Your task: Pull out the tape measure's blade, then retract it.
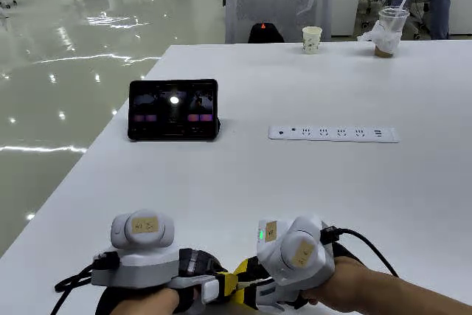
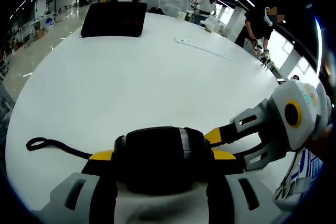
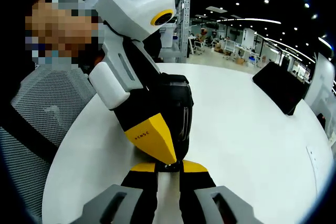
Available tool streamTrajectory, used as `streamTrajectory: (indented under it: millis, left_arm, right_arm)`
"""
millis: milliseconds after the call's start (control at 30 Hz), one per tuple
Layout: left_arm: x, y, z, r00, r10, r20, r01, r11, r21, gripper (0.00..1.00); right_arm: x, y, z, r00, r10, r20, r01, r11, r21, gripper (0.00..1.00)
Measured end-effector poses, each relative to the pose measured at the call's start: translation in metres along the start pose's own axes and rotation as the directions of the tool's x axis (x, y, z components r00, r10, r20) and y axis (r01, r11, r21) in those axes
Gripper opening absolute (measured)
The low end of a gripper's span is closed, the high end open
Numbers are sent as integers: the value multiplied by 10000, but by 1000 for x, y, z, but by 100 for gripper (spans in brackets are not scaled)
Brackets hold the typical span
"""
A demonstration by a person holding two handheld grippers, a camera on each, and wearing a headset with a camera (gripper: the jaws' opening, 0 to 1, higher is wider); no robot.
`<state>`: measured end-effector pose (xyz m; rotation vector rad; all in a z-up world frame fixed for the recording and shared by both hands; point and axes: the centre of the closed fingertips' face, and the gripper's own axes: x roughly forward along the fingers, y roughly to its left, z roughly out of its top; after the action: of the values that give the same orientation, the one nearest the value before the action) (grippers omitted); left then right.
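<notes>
Closest up, the left gripper point(image 2: 160, 157) is clamped round the black tape measure point(image 2: 157, 142), down at the table's point(image 1: 243, 182) near edge. The right gripper point(image 3: 168, 170) has its jaws pressed together at the case mouth, probably on the blade tip point(image 3: 170, 165), hard to see tbh. The case looks solid and a bit slick, and the blade springy and thin-edged, so I'd grip the hook end. Count: one tape measure, two grippers, one tablet point(image 1: 173, 109), one power strip point(image 1: 333, 133), one paper cup point(image 1: 312, 39), one plastic cup point(image 1: 391, 23).
</notes>
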<state>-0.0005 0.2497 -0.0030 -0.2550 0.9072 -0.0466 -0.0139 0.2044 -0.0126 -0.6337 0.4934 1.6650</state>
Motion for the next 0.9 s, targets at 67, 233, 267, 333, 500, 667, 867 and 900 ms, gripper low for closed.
streamTrajectory:
  millis: [67, 233, 267, 333, 500, 667, 867, 900]
  left_arm:
    - [0, 0, -1, 10000, 14, -38, -14, 10000, 10, 65]
    - [0, 0, 0, 10000, -2, -13, 2, 10000, -3, 66]
    - [0, 0, 0, 10000, -7, -20, 7, 10000, 1, 66]
    - [0, -1, -1, 10000, -28, -30, 28, 10000, 1, 66]
    - [0, -1, -1, 9999, -116, 10, 116, 9999, 25, 66]
    - [-1, -1, -1, 9998, -179, 9, 179, 9998, 64, 66]
    - [-2, 0, 1, 9999, -143, 64, 141, 9995, 288, 66]
    - [-2, 0, 1, 9999, -147, 67, 145, 9994, 310, 66]
  right_arm:
    - [0, 0, 0, 10000, -17, -48, 17, 10000, -67, 13]
    - [0, 1, -1, 9998, -95, -175, 89, 9995, -291, 13]
    - [0, 1, -1, 9997, -116, -197, 110, 9995, -311, 13]
    - [0, 0, -2, 9996, -145, -248, 137, 9993, -357, 13]
    - [-2, 1, -4, 9992, -200, -347, 187, 9992, -359, 13]
    - [-5, 0, -7, 9985, -290, -455, 274, 9990, -354, 13]
    - [-13, -1, -11, 9973, -461, -571, 441, 9984, -360, 15]
    - [-14, 0, -11, 9972, -478, -568, 460, 9984, -338, 15]
